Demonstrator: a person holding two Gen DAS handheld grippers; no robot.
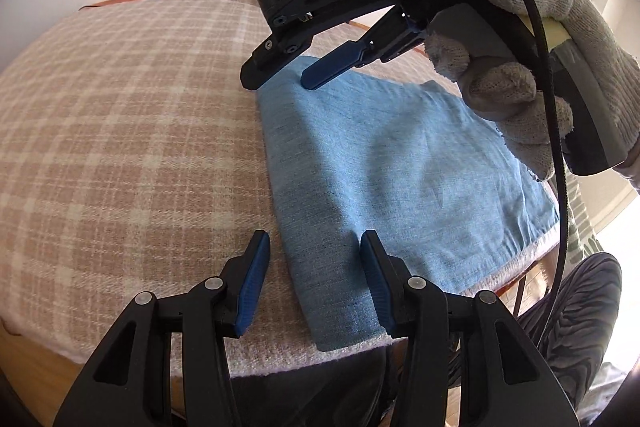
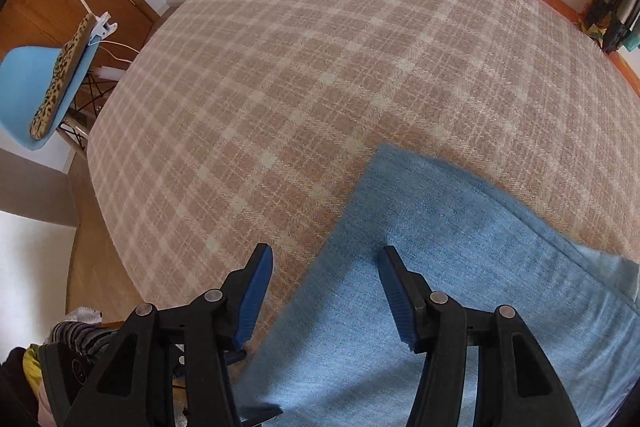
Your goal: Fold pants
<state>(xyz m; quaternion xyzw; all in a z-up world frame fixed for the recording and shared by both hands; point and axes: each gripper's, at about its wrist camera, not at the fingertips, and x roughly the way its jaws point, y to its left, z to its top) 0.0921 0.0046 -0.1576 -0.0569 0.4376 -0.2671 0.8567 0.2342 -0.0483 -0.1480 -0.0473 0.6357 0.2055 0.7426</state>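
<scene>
Below, we see the folded light-blue denim pants [image 1: 400, 179] lying on the checked beige blanket over the surface [image 1: 120, 115], long axis running away from us. Our left claw [image 1: 314, 287] straddles the near folded edge, released; our right claw [image 2: 326, 291], also released, straddles the far corner.
</scene>
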